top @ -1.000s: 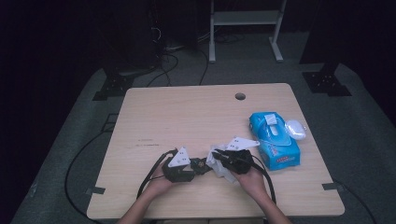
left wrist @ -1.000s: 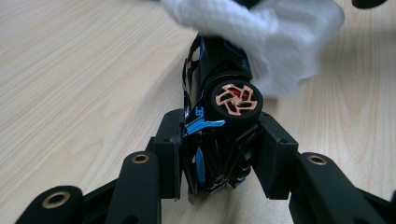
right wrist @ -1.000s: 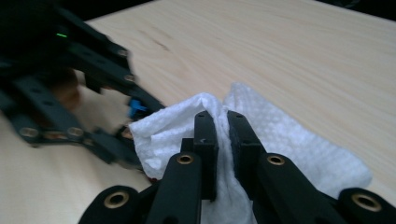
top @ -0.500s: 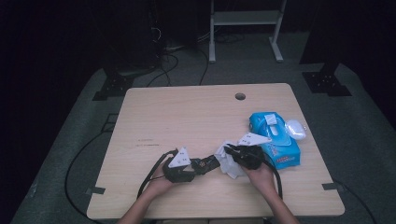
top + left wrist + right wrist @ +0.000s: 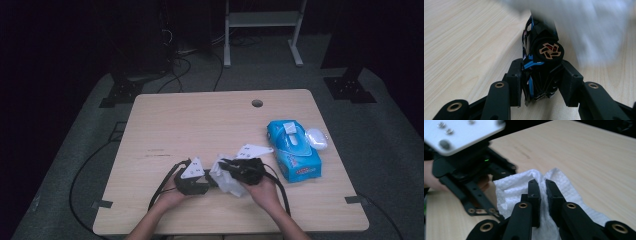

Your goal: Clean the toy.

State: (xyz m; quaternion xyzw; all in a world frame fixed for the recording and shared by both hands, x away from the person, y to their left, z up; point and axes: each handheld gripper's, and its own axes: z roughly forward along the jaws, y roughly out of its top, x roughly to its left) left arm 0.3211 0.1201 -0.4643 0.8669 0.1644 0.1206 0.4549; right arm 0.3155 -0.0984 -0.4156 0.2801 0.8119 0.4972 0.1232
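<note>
**Toy car getting a wipe-down at the near edge of the table**

Tongs first: the left gripper [image 5: 206, 181] is clamping a small black toy car [image 5: 541, 67], both pads pressing on its flanks, blue trim and a bronze wheel hub facing the left gripper view. Over on the other side, the right gripper [image 5: 542, 185] is pinching a crumpled white wipe [image 5: 514, 187], jaws nearly touching with the sheet bunched between them.

Taking the blue wipes pack [image 5: 293, 150] as the landmark: the car is sitting well to the left of it, close to the near edge of the table [image 5: 200, 120], and the wipe [image 5: 226, 178] is hanging between car and pack, just beside the car's nose. A small white object [image 5: 316, 138] is resting against the far right side of that pack.

My read is that the right hand [image 5: 264, 189] is bringing the wipe in to rub the car while the left hand [image 5: 170, 197] is bracing it.

What could be going wrong from here? The car is being held only by its narrow sides, so a firm stroke along its length could be pushing it out of the pads or twisting it in the grip. The wipe is being held by one bunched fold; dragging it over the wheel could be snagging it and pulling it free of the jaws. And with both grippers working so near each other, the jaws could be knocking together.
</note>
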